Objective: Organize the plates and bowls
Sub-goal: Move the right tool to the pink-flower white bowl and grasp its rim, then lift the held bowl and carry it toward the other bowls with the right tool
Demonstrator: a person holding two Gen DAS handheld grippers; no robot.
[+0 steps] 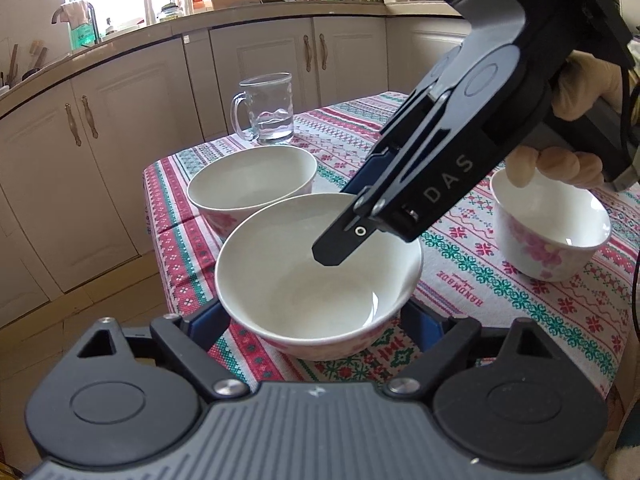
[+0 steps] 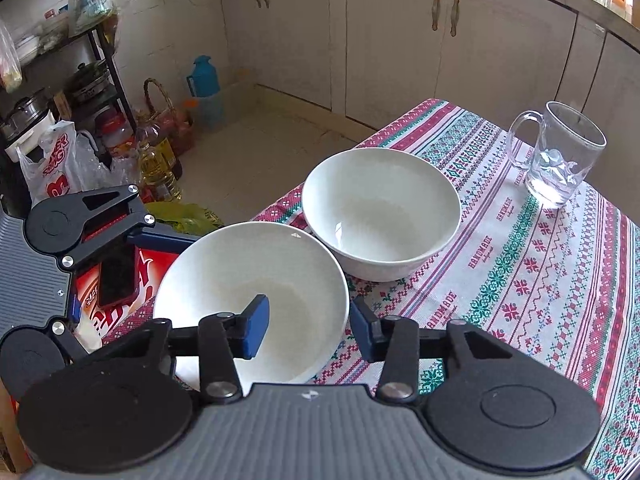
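I am at the grasping step on the nearest white ceramic bowl with pink flowers on its outside [image 1: 320, 276], which sits at the near corner of the table [image 1: 500, 288] under its red, green and white patterned cloth.

My right tool [image 2: 308, 330] straddles that bowl's rim, one blue pad inside and one outside. Its jaws are narrowed around the wall, but I cannot tell whether the pads press on it yet.

My left tool [image 1: 316, 322] stands fairly wide, its pads on either side of the same bowl's lower body and, as far as I can see, not touching.

Next I judge the right tool must pinch the rim firmly, then lift the bowl level toward the matching bowl [image 2: 380, 212] just behind it for nesting.

I count three bowls, two large and one smaller [image 1: 552, 232] well apart to the right, and one clear glass mug [image 2: 560, 156]. I see no plates.
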